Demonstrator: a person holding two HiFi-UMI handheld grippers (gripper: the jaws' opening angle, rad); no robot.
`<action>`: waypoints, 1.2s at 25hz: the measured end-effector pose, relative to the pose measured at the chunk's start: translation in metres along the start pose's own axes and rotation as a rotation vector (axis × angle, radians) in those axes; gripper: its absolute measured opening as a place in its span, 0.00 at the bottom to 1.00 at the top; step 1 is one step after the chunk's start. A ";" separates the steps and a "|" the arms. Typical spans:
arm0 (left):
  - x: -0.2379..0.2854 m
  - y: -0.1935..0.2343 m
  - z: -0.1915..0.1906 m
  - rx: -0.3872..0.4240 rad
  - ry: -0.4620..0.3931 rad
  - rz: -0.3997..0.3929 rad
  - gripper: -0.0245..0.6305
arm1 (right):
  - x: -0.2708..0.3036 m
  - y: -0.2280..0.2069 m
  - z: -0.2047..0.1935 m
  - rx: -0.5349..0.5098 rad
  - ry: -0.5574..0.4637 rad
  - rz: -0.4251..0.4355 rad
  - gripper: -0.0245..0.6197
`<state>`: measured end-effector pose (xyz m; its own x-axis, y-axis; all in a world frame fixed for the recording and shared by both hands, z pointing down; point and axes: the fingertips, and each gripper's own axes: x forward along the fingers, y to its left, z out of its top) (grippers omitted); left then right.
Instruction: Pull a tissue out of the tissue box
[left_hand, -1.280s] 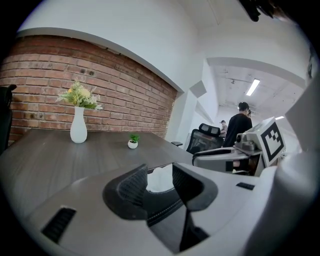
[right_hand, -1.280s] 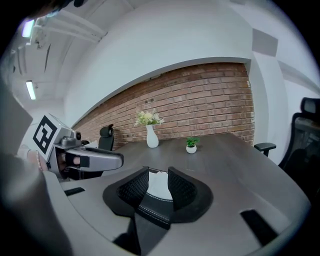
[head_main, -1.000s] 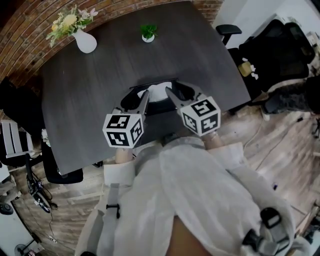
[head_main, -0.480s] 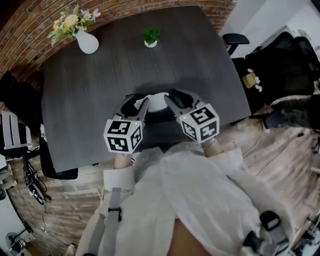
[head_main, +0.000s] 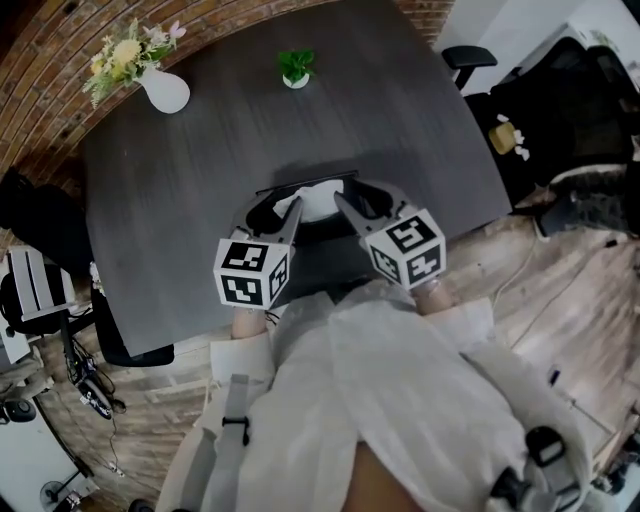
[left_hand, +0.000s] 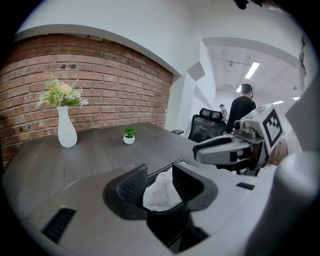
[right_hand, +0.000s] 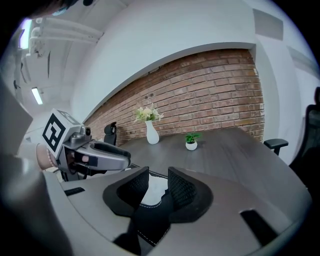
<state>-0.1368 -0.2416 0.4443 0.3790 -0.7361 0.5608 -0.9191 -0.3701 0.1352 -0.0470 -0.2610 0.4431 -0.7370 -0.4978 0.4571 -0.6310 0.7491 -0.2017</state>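
Tissue (left_hand: 161, 192), white and crumpled, stands up out of the top of a black leather tissue box with white stitching (left_hand: 167, 225), which lies on a dark grey wood-grain table (head_main: 180, 200) directly under both tools. The left gripper (left_hand: 160, 182) hangs just above the box with its two ribbed black jaws held apart by a narrow gap. The tissue shows through that gap, right beneath the jaw tips; whether either pad touches the paper cannot be told. The right gripper (right_hand: 157, 190) hovers close beside it, to its right, tilted inward toward the same spot. Its jaws are likewise parted and clamp nothing, and through their gap the white paper and the stitched edge of the box show below.

In the head view the two tools converge over the box, with the tissue between their front ends. Each carries a white cube with black square markers (head_main: 250, 272) at its rear end, nearest the person's white sleeves (head_main: 400, 400).

Far ahead of the left gripper, and off to its left, a white ceramic vase of pale flowers (left_hand: 66, 132) stands upright near the table's far edge. A small green plant in a round white pot (left_hand: 129, 136) sits straight ahead of it, also well apart from the box. A red brick wall (left_hand: 100, 80) rises behind them.
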 end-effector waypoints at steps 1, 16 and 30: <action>0.000 0.001 0.000 0.013 0.008 -0.007 0.25 | -0.001 0.001 -0.001 0.001 0.001 -0.008 0.19; 0.026 -0.007 -0.006 0.254 0.149 -0.140 0.25 | -0.013 -0.001 -0.020 0.064 0.015 -0.078 0.19; 0.051 -0.015 -0.029 0.430 0.288 -0.194 0.25 | -0.023 -0.005 -0.035 0.104 0.026 -0.115 0.19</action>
<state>-0.1069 -0.2571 0.4940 0.4366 -0.4694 0.7675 -0.6859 -0.7257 -0.0537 -0.0189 -0.2381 0.4636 -0.6525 -0.5654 0.5046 -0.7338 0.6378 -0.2342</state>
